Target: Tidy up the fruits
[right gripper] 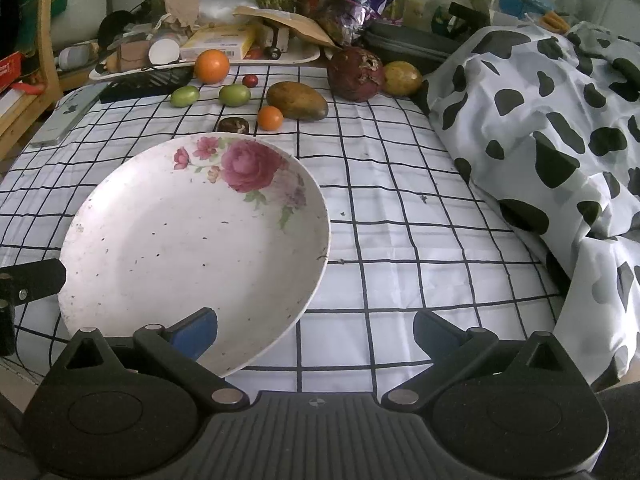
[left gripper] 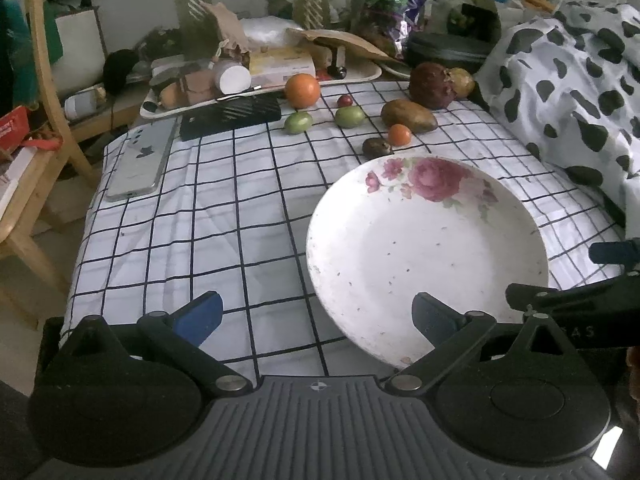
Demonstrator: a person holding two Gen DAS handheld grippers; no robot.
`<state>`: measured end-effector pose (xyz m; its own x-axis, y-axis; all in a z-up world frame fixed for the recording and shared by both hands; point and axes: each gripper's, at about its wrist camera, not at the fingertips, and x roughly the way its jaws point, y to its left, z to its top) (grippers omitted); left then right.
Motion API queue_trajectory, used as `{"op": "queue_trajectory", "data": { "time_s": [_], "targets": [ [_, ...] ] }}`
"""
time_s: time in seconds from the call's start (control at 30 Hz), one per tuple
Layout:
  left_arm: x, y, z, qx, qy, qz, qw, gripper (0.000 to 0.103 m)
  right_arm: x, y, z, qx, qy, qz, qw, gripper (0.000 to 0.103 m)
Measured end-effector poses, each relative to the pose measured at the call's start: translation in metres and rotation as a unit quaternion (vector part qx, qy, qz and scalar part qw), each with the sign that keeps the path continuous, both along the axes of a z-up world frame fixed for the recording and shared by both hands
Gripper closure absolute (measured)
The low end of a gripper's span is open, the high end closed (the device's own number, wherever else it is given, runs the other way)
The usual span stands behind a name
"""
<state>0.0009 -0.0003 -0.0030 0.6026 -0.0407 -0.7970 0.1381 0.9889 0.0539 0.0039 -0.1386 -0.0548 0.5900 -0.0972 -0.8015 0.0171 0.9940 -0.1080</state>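
Note:
A white plate with a pink rose print (left gripper: 424, 256) (right gripper: 192, 248) lies empty on the checked tablecloth. Behind it lie a large orange (left gripper: 302, 90) (right gripper: 212, 66), two green fruits (left gripper: 298, 122) (left gripper: 349, 116), a small red fruit (left gripper: 345, 100), a brown mango (left gripper: 408, 116) (right gripper: 297, 101), a small orange fruit (left gripper: 399, 135) (right gripper: 270, 118), a dark brown fruit (left gripper: 377, 147) (right gripper: 233, 125), a dark red pomegranate (left gripper: 433, 85) (right gripper: 357, 74) and a yellow fruit (right gripper: 402, 78). My left gripper (left gripper: 318, 314) and right gripper (right gripper: 316, 330) are open and empty at the near edge.
A phone (left gripper: 140, 162) and a black case (left gripper: 230, 116) lie at the left. A cluttered tray (left gripper: 360, 74) stands at the back. A cow-print cloth (right gripper: 552, 132) heaps up on the right. A wooden chair (left gripper: 44, 92) stands left of the table.

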Motion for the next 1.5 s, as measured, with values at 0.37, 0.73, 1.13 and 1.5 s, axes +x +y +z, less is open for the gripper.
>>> {"op": "queue_trajectory", "data": {
  "time_s": [0.37,0.73,1.13,1.5],
  "targets": [
    [0.002,0.0,-0.005,0.028,0.008,0.003,0.9996,0.0,0.0,-0.001,0.0,0.0,0.001,-0.005,1.0,0.0],
    [0.003,-0.001,-0.009,0.037,0.013,0.0,0.9992,0.0,0.0,-0.001,0.0,-0.001,0.002,-0.005,1.0,0.0],
    [0.003,-0.005,-0.009,0.022,0.012,-0.018,0.9995,0.001,0.002,-0.004,0.001,0.002,-0.005,-0.005,1.0,0.0],
    [0.016,0.004,-0.005,-0.05,0.038,-0.057,0.9964,0.0,0.014,-0.01,0.005,0.015,-0.025,-0.015,0.999,0.0]
  ]
}}
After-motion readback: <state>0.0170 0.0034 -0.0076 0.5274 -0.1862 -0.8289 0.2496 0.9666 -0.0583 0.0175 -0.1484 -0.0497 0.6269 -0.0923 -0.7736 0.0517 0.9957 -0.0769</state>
